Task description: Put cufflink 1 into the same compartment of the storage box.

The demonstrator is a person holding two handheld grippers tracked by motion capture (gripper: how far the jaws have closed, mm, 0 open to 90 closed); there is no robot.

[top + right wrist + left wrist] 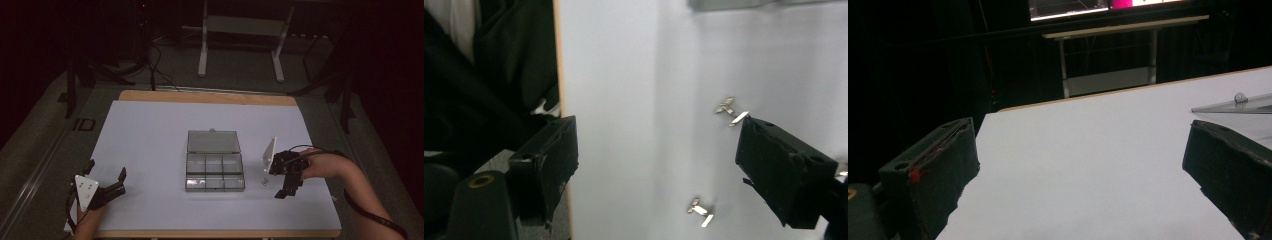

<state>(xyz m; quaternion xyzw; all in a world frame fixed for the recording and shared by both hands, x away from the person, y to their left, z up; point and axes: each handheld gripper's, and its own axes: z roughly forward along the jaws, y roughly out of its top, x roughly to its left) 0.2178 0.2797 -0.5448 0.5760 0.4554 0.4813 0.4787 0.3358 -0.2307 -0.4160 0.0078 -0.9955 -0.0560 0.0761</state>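
Lying on the white sheet near the right edge of the tabletop, the small metal clips (264,181) are just beside the clear compartment box (215,171), on its right side. In the right gripper view I see two of them well, one clip (732,111) close to the tip of one jaw and another clip (700,212) lower, between the two jaws but not touched by them. My right gripper (289,176) hovers over them with the jaws spread wide and nothing inside. The box stands about in the middle of the tabletop, its lid (213,141) open and lying back toward the far edge.

The white sheet (165,135) covers nearly all the wooden tabletop (205,97); only a thin wooden strip shows at the far edge. The room around is very dark. Behind the table stands a white metal frame (240,35), and in the left gripper view a bright screen (1098,6) is cut off at the top.

The clips are too small in the high view to count them, and I cannot tell what is in the compartments. One more clip at the right border of the right gripper view is mostly hidden by the jaw.

My left gripper (106,181) rests near the near left corner, jaws also wide apart and empty. My right hand (320,167) comes in from the right edge, the wrist bent so that the gripper points toward the near edge.
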